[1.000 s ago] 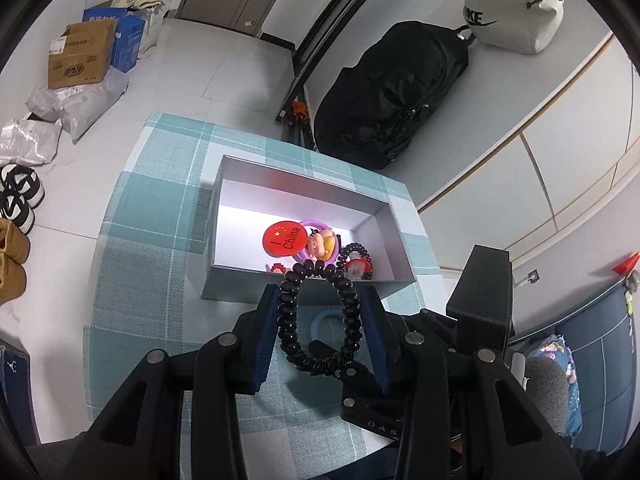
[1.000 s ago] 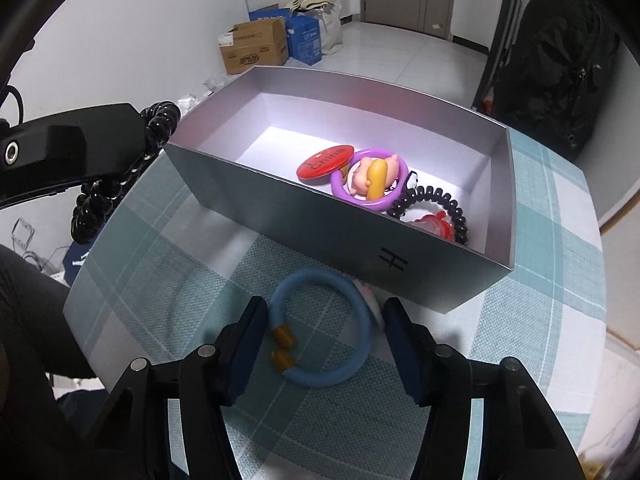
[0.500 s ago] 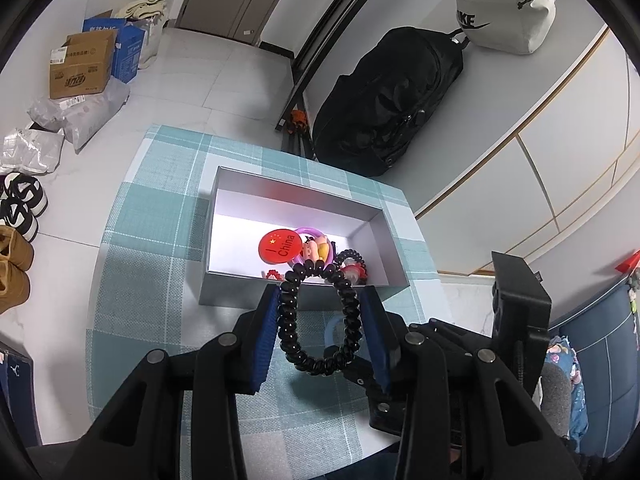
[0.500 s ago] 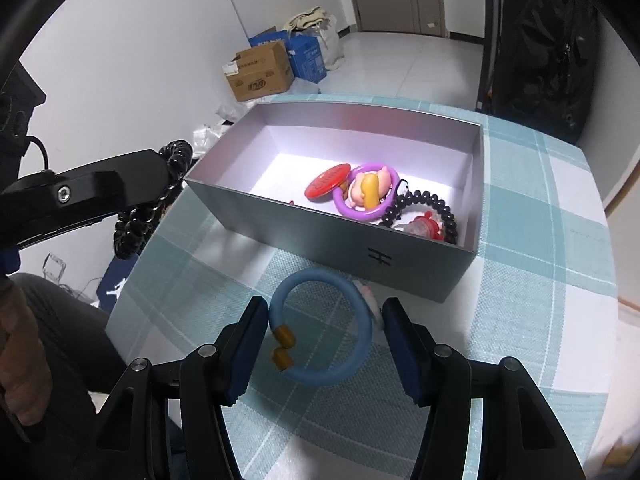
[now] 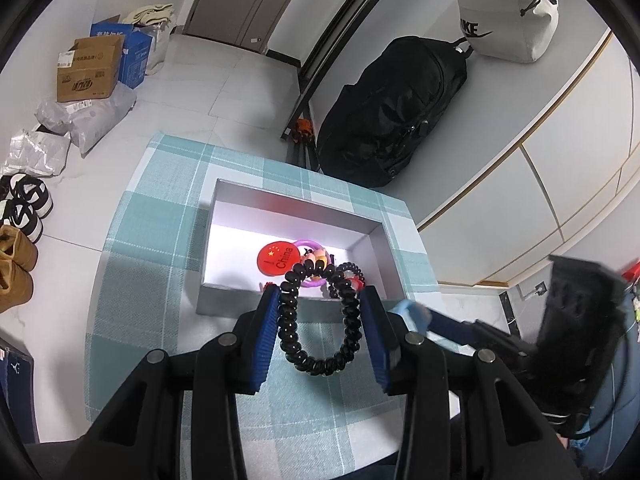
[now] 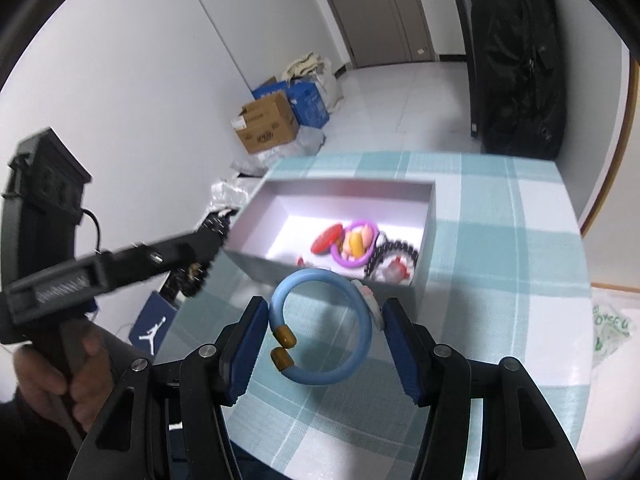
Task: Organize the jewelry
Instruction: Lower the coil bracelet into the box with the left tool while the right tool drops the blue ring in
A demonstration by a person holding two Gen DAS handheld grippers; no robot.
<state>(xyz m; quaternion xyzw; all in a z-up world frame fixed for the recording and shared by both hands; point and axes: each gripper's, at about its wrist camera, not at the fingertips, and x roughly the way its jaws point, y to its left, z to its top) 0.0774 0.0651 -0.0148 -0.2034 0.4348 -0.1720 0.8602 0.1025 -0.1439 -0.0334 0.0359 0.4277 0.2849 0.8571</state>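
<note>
My left gripper [image 5: 320, 332] is shut on a black beaded bracelet [image 5: 316, 316], held above the checked tablecloth in front of the grey box [image 5: 224, 300]. My right gripper [image 6: 324, 334] is shut on a light blue bangle [image 6: 324, 324] with amber ends, lifted above the cloth near the box's front wall [image 6: 264, 272]. Inside the box lie a red "China" badge [image 5: 278, 260], a purple ring with a small figure [image 6: 356, 240] and a black spiral band [image 6: 394, 254]. The right gripper shows blurred at the right of the left wrist view [image 5: 440, 328]; the left gripper shows at the left of the right wrist view [image 6: 120, 268].
The small table has a teal checked cloth [image 5: 152, 280]. A black backpack [image 5: 392, 112] leans on the wall behind it. Cardboard boxes [image 5: 88, 72], plastic parcels and shoes [image 5: 24, 208] lie on the floor to the left. A white bag [image 5: 504, 12] hangs high on the right.
Both grippers have risen away from the table, each with its bracelet; the box looks smaller. The blue bangle has been lifted off the cloth.
</note>
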